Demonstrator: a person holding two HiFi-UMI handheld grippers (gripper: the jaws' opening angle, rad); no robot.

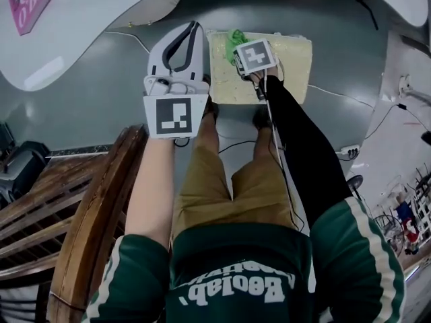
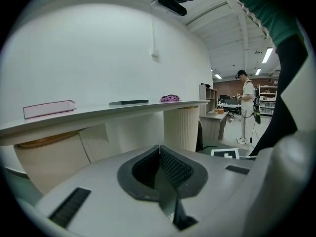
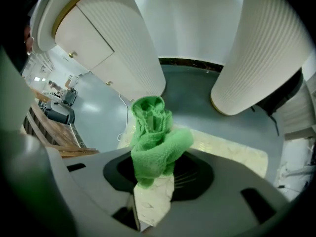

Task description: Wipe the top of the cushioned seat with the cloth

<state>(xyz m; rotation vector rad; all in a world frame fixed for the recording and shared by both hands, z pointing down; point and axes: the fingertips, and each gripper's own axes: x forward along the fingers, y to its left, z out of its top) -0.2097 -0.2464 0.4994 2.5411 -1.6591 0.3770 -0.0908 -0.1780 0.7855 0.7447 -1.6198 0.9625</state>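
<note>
Gripping a bunched green cloth (image 3: 154,132), the right gripper (image 3: 157,173) is seen in its own view with the jaws clamped on the fabric, most of which sticks out beyond the tips. Beneath and beyond it the pale yellow cushioned seat (image 3: 232,151) is shown lying on the grey floor, between two white ribbed pedestals (image 3: 261,48). Only from the head view can the cloth's place be read: it is held at the far left corner of the seat top, half hidden by the gripper's marker cube (image 1: 256,56); whether it touches the cushion cannot be told. The left gripper (image 1: 190,33) is held raised just beside the seat's left edge, over the floor. In the left gripper view its jaws are shown pressed together with nothing between them, and things are seen there that no other view gives: a long white counter (image 2: 123,113) bearing a pink book (image 2: 49,108) and a purple bundle (image 2: 170,98), and a person (image 2: 246,107) standing well off.
</note>
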